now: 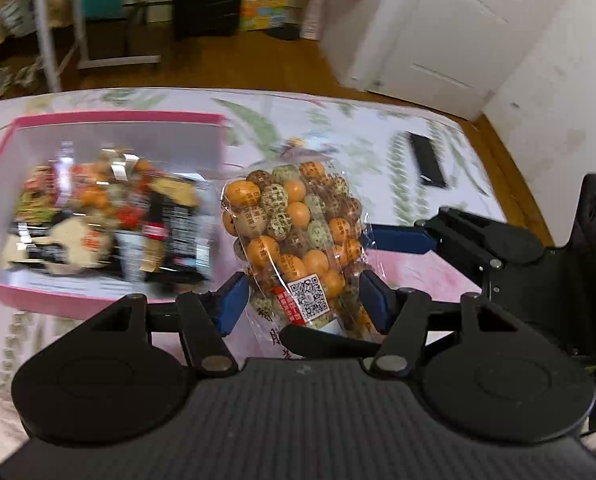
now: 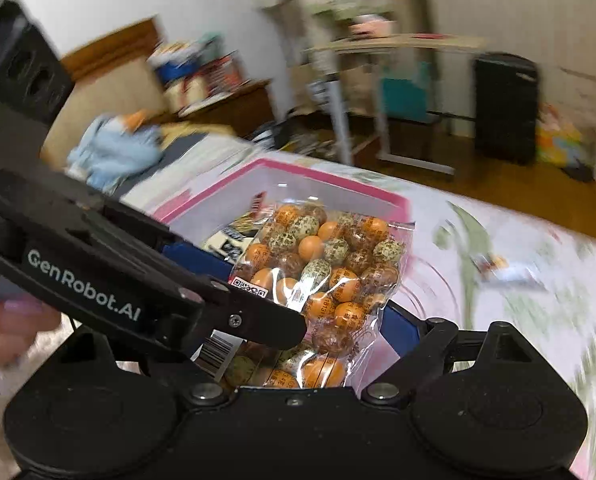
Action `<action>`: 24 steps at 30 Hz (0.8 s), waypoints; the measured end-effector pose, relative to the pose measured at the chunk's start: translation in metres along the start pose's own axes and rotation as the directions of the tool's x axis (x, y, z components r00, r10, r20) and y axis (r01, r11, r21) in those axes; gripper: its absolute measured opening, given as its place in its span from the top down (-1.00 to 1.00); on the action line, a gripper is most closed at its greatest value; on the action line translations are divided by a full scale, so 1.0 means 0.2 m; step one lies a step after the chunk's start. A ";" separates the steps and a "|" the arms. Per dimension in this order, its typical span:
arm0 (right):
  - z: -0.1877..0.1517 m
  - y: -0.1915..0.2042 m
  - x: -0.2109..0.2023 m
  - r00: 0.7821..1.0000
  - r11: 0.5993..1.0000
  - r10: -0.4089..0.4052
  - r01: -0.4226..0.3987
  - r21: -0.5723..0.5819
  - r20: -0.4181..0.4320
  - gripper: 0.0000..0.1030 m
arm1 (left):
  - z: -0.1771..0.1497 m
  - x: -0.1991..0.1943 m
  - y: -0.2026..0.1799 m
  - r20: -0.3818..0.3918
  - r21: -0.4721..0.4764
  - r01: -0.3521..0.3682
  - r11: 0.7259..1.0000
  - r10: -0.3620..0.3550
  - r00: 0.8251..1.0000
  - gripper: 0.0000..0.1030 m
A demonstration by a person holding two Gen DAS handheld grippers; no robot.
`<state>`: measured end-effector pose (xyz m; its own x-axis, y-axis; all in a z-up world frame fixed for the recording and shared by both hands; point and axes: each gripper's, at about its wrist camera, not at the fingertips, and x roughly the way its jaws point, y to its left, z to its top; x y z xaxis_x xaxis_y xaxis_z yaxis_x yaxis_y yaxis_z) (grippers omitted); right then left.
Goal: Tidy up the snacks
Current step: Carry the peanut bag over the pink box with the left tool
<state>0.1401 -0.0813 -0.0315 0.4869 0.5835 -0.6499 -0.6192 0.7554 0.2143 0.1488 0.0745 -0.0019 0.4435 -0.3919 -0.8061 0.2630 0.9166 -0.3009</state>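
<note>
Gripping the clear bag of candy eggs (image 1: 294, 236), the left gripper (image 1: 302, 300) nears the pink box (image 1: 110, 118), already holding snacks; the right gripper (image 2: 378, 312) gapes empty.

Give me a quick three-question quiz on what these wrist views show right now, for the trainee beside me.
1. True or false: the pink box is empty.
2. What do the left gripper's jaws clamp? A) a clear bag of round coated snacks B) a drink can C) a spoon
3. Short answer: what kind of code is printed on the bag's white label?

Key: 1 false, several snack packs lie in it; 2 A; 3 a QR code.
</note>
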 end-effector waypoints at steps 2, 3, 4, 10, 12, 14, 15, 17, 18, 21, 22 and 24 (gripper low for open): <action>0.10 0.02 0.11 0.999 0.996 0.035 -0.036 -0.076 -0.024 -0.78 | 0.04 -0.01 0.11 0.012 -0.038 -0.019 0.999 0.020 1.000 -0.14; 0.14 0.02 0.14 0.998 0.993 0.055 -0.057 -0.099 -0.020 -0.78 | 0.05 -0.03 0.16 0.027 -0.051 -0.023 0.998 0.025 0.999 -0.14; 0.18 0.02 0.18 0.996 0.989 0.084 -0.084 -0.120 -0.005 -0.78 | 0.07 -0.04 0.21 0.044 -0.068 -0.028 0.997 0.031 0.999 -0.14; 0.38 -0.02 0.42 0.974 0.957 0.212 -0.223 -0.188 -0.077 -0.78 | 0.15 -0.04 0.51 0.062 -0.169 -0.002 0.986 0.013 0.998 -0.15; 0.40 0.00 0.49 0.971 0.947 0.212 -0.233 -0.221 -0.114 -0.78 | 0.17 0.01 0.59 0.037 -0.196 -0.007 0.981 0.015 0.999 -0.15; 0.41 0.01 0.54 0.966 0.934 0.217 -0.248 -0.256 -0.143 -0.78 | 0.18 0.05 0.66 0.009 -0.229 -0.011 0.973 0.014 1.000 -0.15; 0.41 0.02 0.56 0.962 0.925 0.226 -0.261 -0.277 -0.152 -0.77 | 0.18 0.07 0.68 -0.003 -0.246 -0.012 0.969 0.012 1.000 -0.15; 0.42 0.03 0.60 0.954 0.903 0.239 -0.287 -0.320 -0.181 -0.77 | 0.17 0.11 0.72 -0.021 -0.287 -0.020 0.958 0.014 1.000 -0.15; 0.44 0.04 0.63 0.949 0.885 0.242 -0.301 -0.354 -0.203 -0.76 | 0.17 0.12 0.74 -0.033 -0.300 -0.030 0.954 0.021 0.999 -0.15; 0.45 0.09 0.72 0.932 0.838 0.232 -0.337 -0.430 -0.277 -0.76 | 0.14 0.15 0.76 -0.067 -0.310 -0.082 0.947 0.064 0.996 -0.18; 0.45 0.10 0.74 0.928 0.826 0.223 -0.342 -0.447 -0.298 -0.76 | 0.13 0.17 0.77 -0.077 -0.322 -0.095 0.942 0.074 0.994 -0.19; 0.47 0.10 0.78 0.918 0.819 0.204 -0.350 -0.454 -0.340 -0.75 | 0.12 0.19 0.79 -0.086 -0.322 -0.132 0.937 0.110 0.990 -0.21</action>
<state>0.2618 0.0537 -0.0603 0.1110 0.5882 -0.8010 -0.9575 0.2792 0.0723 0.2286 0.2025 -0.0673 0.3946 -0.2809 -0.8748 -0.0879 0.9362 -0.3403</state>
